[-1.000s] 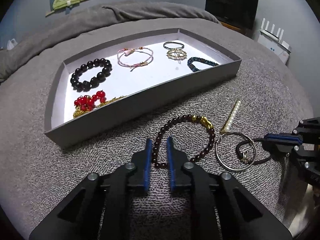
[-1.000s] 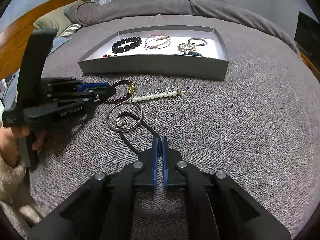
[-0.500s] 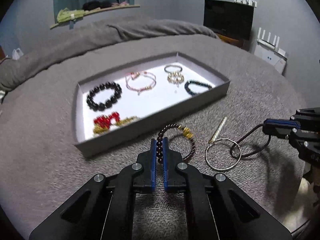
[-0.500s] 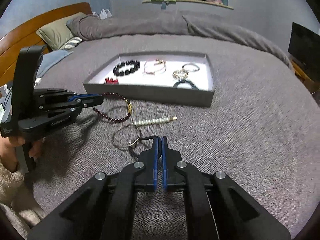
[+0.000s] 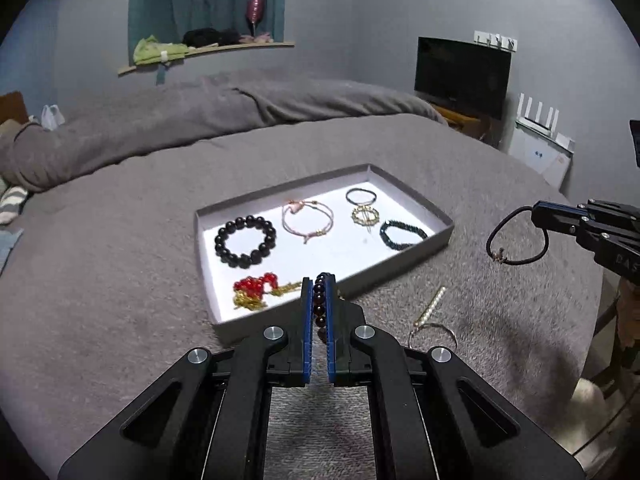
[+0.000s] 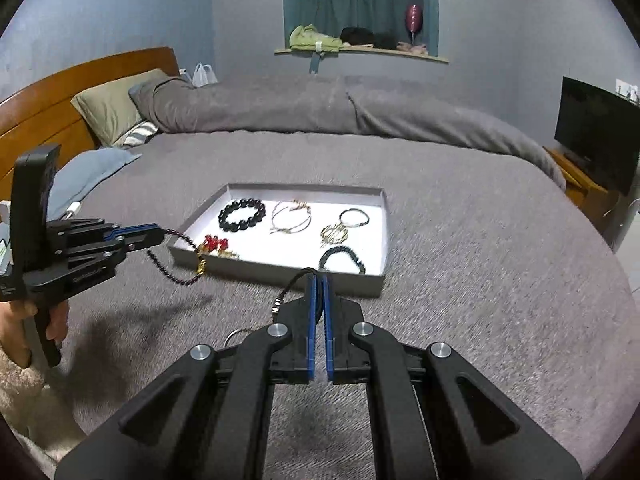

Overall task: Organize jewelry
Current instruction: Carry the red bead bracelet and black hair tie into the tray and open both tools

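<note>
Both grippers are clamped on jewelry above the bed: the left gripper pinches a dark beaded bracelet whose loop hangs down, and the right gripper pinches a black cord bracelet drooping leftward. Lettering on the gripper bodies is too blurred to read. Beyond them the gray tray lies with its long axis crosswise, bare blanket around it, a pearl strand and metal ring lying near its front wall.
</note>
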Available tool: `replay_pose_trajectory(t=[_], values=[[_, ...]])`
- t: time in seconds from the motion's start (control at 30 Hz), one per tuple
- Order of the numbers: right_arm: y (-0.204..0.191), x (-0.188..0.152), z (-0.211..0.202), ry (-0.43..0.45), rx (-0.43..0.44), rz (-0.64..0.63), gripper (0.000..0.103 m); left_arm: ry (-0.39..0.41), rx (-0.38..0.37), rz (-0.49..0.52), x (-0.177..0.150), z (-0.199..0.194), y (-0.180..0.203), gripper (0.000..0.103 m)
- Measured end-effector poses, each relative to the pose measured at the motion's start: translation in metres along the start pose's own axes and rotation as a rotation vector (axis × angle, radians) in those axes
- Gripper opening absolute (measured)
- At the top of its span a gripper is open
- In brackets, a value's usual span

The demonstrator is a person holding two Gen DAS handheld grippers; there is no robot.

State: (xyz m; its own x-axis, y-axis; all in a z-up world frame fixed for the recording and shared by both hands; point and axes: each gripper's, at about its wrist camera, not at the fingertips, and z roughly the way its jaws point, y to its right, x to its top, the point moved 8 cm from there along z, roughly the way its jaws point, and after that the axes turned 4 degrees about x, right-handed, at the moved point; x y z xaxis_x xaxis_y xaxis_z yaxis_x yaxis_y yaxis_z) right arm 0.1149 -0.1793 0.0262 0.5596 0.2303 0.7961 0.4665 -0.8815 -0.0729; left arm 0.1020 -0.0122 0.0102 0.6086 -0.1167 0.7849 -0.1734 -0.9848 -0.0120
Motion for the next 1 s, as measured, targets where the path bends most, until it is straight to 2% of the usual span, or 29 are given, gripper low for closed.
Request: replay_pose_trajectory(t=[0.23,0.37,0.43,0.63,0.8,1.0], values=[[0.012,0.009,0.023,-0.003,0.001,0.044,0.003,0.02,0.006,-0.004,0.019,0.0,-0.016,0.006],[0.01,0.014,0.044,-0.016,0.051,0.074,0.003,0.029,-0.01,-0.002,0.032,0.01,-0.02,0.006],[0.006,0.018,0.055,-0.021,0.063,0.075,0.003,0.017,-0.042,-0.012,0.036,0.021,-0.02,0.006],[0.002,0.03,0.095,-0.041,0.082,0.096,0.003,-0.045,-0.064,-0.046,0.046,0.068,-0.026,0.006],[0.002,0.029,0.126,-0.08,0.073,0.102,0.003,-0.099,-0.07,-0.071,0.043,0.103,-0.032,0.006],[0.007,0.02,0.155,-0.13,0.033,0.106,0.003,-0.139,-0.054,-0.072,0.034,0.128,-0.039,0.006]])
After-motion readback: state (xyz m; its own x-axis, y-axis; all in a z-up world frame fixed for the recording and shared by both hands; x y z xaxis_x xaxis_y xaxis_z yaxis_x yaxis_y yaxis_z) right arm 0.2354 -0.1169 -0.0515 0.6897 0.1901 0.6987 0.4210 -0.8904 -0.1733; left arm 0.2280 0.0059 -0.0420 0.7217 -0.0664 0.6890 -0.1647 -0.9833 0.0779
